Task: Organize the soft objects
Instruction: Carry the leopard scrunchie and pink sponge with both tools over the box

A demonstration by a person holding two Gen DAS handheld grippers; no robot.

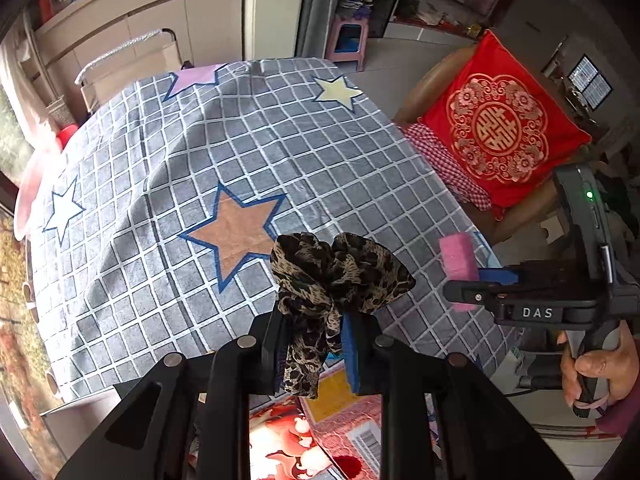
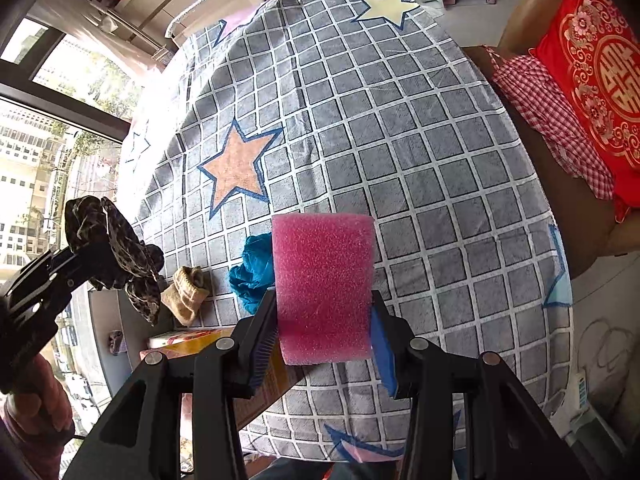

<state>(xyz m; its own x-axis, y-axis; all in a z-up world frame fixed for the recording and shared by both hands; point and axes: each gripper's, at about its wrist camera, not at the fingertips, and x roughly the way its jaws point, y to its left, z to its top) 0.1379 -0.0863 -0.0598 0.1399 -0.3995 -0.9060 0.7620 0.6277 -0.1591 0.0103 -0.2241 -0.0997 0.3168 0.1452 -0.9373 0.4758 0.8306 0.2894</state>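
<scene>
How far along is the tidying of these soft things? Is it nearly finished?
Nothing looks put away yet. In hand: the left hand-held gripper is shut on a leopard-print scrunchie, and the right hand-held gripper clamps a pink sponge, both above the checked tablecloth. Left: a beige sock and a crumpled blue cloth lie loose near the table's edge. So it looks like an early stage.

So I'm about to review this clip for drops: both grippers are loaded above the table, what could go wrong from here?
The scrunchie is pinched only by its lower folds in the left gripper, so it might slip out. The sponge is squeezed by the right gripper and could spring free. The sock and blue cloth lie near the table edge.
</scene>
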